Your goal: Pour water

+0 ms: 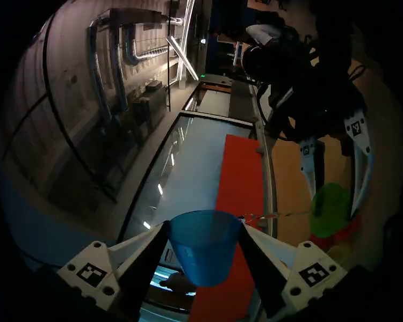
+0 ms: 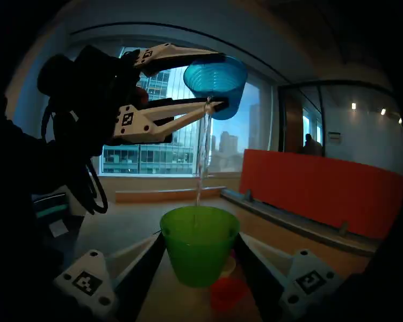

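Two cups, both clamped: my left gripper point(image 1: 204, 233) squeezes the blue cup point(image 1: 204, 256), tipped at twelve o'clock in the right gripper view, a thin water stream point(image 2: 201, 155) dropping into the green cup point(image 2: 199, 260) pinched in my right gripper point(image 2: 200, 236)

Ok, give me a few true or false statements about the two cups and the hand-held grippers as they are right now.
1. The left hand-held gripper grips a blue cup. True.
2. The blue cup sits lower than the green cup. False: in the right gripper view it is tipped above the green cup.
3. A thin water stream runs from the blue cup down into the green cup. True.
4. The right hand-held gripper is open and empty. False: both of its fingers press on the upright green cup.
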{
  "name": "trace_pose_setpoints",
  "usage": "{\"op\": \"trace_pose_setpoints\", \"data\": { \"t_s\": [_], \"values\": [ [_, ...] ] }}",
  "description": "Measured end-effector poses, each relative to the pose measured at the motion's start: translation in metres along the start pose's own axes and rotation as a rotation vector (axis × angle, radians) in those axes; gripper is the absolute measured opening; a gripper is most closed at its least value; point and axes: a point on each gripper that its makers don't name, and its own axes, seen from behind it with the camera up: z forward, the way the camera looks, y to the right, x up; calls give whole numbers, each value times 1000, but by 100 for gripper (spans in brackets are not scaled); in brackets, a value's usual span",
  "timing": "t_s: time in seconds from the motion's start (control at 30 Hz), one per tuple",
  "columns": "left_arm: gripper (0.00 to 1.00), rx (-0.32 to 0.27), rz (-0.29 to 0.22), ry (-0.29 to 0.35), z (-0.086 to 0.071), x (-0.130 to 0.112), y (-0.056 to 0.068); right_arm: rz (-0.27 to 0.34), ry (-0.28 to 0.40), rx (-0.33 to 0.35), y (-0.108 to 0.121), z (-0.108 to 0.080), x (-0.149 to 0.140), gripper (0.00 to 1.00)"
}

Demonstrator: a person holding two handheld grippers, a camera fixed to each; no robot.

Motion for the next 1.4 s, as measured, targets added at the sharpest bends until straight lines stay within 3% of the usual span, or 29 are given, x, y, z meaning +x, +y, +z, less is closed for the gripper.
{"op": "trace_pose_setpoints", "data": {
  "t_s": [0.87,1.4],
  "values": [
    [89,1,87,9,7,5,4,-3,10,0,-3,1,3,88],
    [89,9,150,7,6,8,-3,-9,15,-2,-3,-2,6,88]
  ]
}}
